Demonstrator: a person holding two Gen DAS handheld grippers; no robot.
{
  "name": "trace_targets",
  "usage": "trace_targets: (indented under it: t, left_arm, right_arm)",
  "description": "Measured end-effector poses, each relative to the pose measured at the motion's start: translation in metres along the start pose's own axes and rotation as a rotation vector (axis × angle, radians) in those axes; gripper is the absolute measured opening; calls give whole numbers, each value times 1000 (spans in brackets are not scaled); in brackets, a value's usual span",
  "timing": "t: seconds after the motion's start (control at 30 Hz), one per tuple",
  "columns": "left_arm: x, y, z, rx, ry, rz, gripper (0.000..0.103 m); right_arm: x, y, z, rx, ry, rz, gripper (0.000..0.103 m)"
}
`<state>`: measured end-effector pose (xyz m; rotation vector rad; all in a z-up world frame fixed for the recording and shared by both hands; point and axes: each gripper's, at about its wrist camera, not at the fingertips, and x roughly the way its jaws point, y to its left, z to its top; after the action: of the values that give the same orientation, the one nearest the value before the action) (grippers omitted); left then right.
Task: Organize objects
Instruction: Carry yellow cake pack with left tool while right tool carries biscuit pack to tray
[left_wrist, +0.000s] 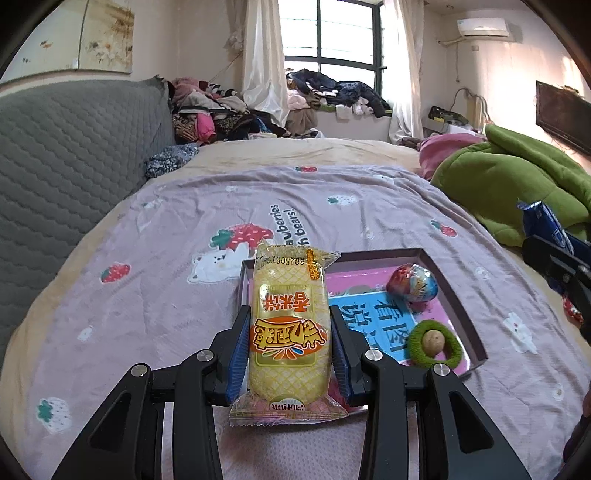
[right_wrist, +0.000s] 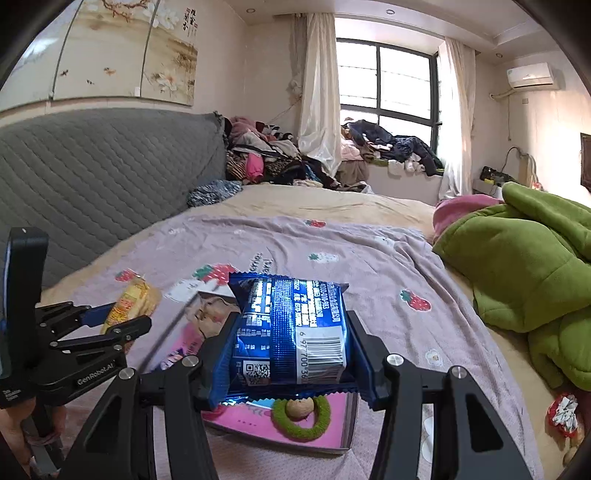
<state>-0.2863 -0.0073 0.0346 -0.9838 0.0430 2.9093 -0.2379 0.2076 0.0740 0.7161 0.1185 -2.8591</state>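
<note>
My left gripper (left_wrist: 290, 347) clamps a yellow snack pack (left_wrist: 289, 332); my right gripper (right_wrist: 291, 350) clamps a shiny blue packet (right_wrist: 290, 332) above the tray (right_wrist: 347, 435).

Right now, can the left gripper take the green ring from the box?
Probably not yet. The left gripper is shut on the yellow snack packet, so its jaws are full. The green ring lies uncovered in the box, close on its right.

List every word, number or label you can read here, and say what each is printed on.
"GenRobot.AI": side of the left gripper.
"berries" and "bears!": bedspread; the words' starts are covered.
"6 97700": by the barcode on the blue packet; the remaining digits are unclear.
Yellow snack packet: upside-down Chinese characters and a date stamp, not surely readable.
Tray card: large Chinese characters, unread.
</note>
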Motion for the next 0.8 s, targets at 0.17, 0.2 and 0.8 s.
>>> trace_targets:
  t: [0.17,0.2,0.8]
  left_arm:
    - [28,3,-16,-13,20,5,40]
    - [31,2,-19,-17,23,3,40]
    - [82,12,-49,-25,100,-4,40]
  right_arm:
    - [25,0,-17,5,27,5,54]
    - [29,0,-21,6,31,1,54]
    - [91,-1,-66,-2,153,-38,54]
